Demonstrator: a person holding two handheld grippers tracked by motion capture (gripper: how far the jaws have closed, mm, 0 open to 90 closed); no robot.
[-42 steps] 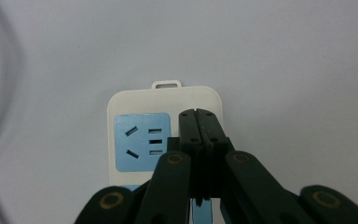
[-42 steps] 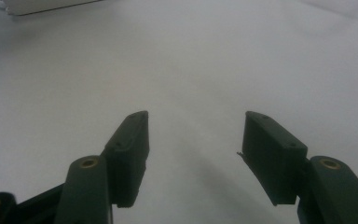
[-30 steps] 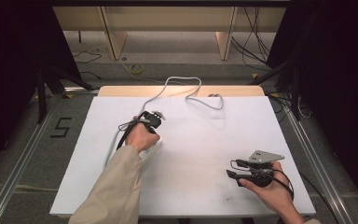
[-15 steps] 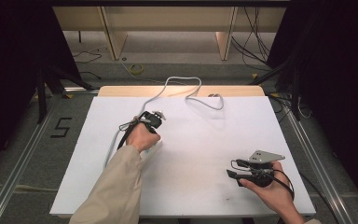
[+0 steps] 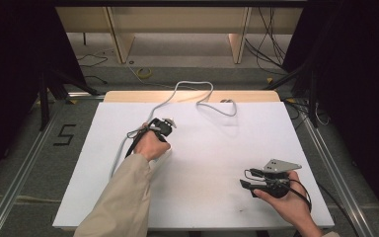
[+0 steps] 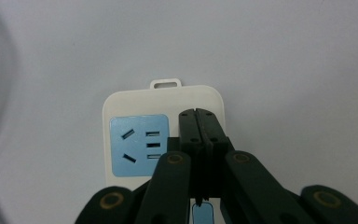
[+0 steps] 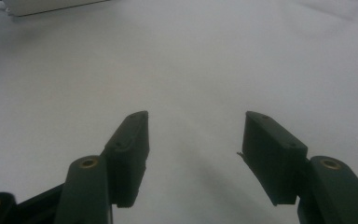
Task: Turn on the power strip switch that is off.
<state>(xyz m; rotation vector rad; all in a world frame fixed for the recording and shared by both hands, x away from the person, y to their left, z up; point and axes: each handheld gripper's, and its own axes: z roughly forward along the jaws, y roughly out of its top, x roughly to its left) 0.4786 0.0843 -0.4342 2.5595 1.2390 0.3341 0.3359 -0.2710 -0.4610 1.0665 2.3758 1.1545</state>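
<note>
Power strip (image 6: 163,135) on table | left gripper (image 6: 198,116) closed above it (right gripper (image 7: 193,140) open)

A single readable sign stands in the high view: a large black numeral "5" (image 5: 65,134), built of straight angular strokes, marked on the grey carpeted floor (image 5: 24,163) to the left of the white rectangular table top (image 5: 217,148). In the left gripper view, the cream plastic power strip with pale blue socket faces (image 6: 140,144) bears only slot openings on its blue panel; no brand, rating or lettering can be made out on its casing.
</note>
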